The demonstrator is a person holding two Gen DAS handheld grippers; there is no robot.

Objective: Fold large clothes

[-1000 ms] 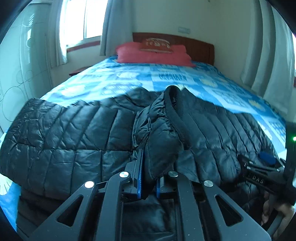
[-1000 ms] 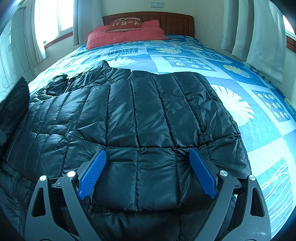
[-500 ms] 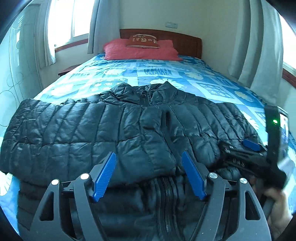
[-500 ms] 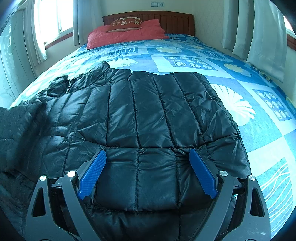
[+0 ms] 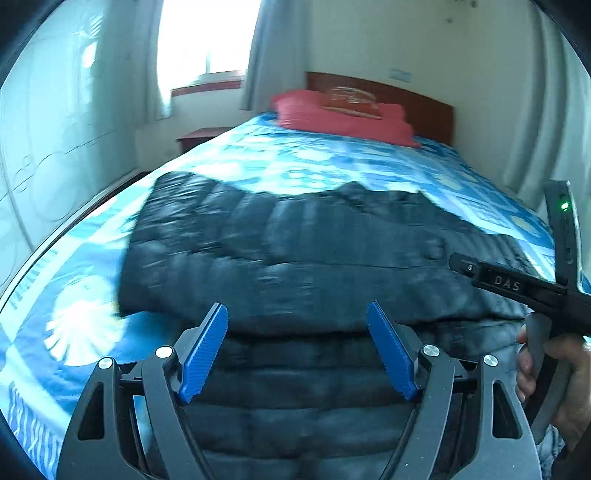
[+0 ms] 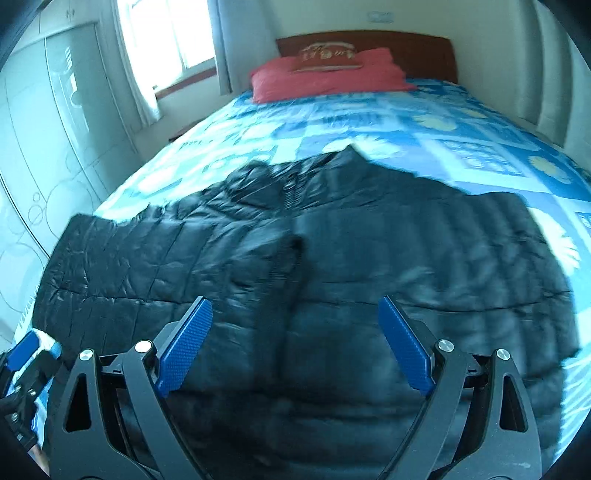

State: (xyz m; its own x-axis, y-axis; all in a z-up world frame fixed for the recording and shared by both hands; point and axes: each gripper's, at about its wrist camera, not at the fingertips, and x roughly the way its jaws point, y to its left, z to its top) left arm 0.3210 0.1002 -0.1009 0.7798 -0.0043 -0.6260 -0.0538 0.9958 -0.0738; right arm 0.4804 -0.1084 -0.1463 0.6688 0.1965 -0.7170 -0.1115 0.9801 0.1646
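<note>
Both cameras are sitting higher and farther back than half a second ago, and a second ago the left gripper (image 5: 297, 349) was pinching a fold of the jacket (image 5: 314, 258) that it is now no longer gripping. Its blue pads (image 5: 205, 350) are standing wide apart with nothing between them, hovering over the near hem. The right gripper (image 6: 295, 345) is likewise spread wide, empty, hanging above the jacket (image 6: 332, 266) near its lower middle. The black quilted jacket is lying flat across the near part of the bed (image 5: 332, 166), on the blue patterned bedspread (image 6: 369, 122), with its collar and zipper (image 6: 291, 192) pointing toward the headboard (image 6: 369, 44). One sleeve (image 6: 110, 266) is lying folded across the front, reaching toward the left edge in the right wrist view. The left wrist view is motion blurred, so quilting detail is hard to make out. The right gripper's body (image 5: 517, 284) and the hand (image 5: 554, 376) holding it are showing at the right edge of the left view. A red pillow (image 6: 325, 77) is sitting at the head of the bed, below a window (image 6: 162, 33) with curtains (image 5: 269, 55).
</note>
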